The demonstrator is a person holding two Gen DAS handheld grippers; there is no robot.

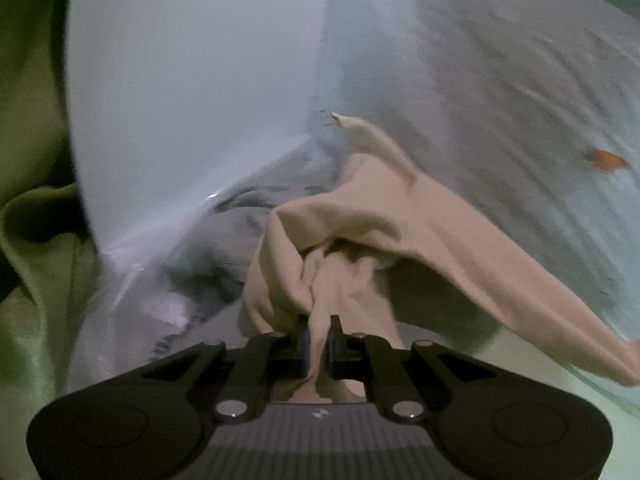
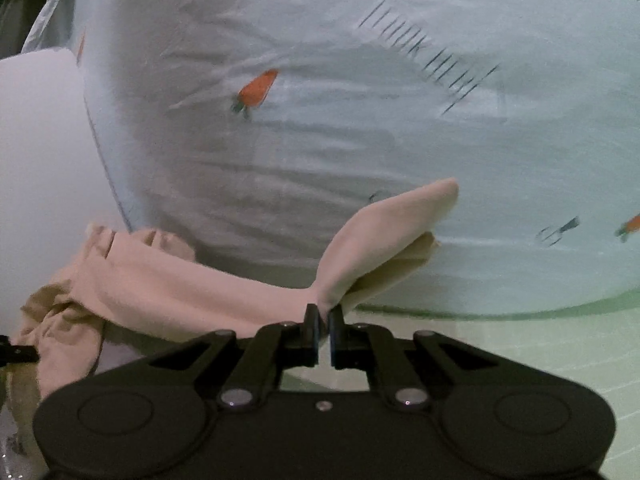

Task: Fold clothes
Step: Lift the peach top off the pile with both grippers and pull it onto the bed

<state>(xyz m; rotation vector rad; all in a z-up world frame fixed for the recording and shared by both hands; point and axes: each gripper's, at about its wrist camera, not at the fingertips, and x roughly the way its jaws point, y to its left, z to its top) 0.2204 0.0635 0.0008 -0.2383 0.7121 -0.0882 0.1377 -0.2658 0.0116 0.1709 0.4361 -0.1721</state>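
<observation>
- The soft beige knit garment is bunched and creased in the lower middle of the left wrist view, with one limb of it running off to the lower right edge and a thin pointed end sticking up near the centre.
- In the right wrist view the same beige garment stretches from a crumpled heap at lower left to a folded flap rising just right of centre.
- The left gripper, black with blue-edged pads, is clenched on a narrow fold of the garment that passes between its jaws.
- The right gripper is likewise pinched tight on an edge of the garment, at the base of the raised flap.
- Behind the garment lies a wrinkled pale blue bed sheet printed with an orange carrot and small dark garden tools; a row of dark slanted strokes at upper right cannot be read.
- A green fabric fills the left edge of the left wrist view.
</observation>
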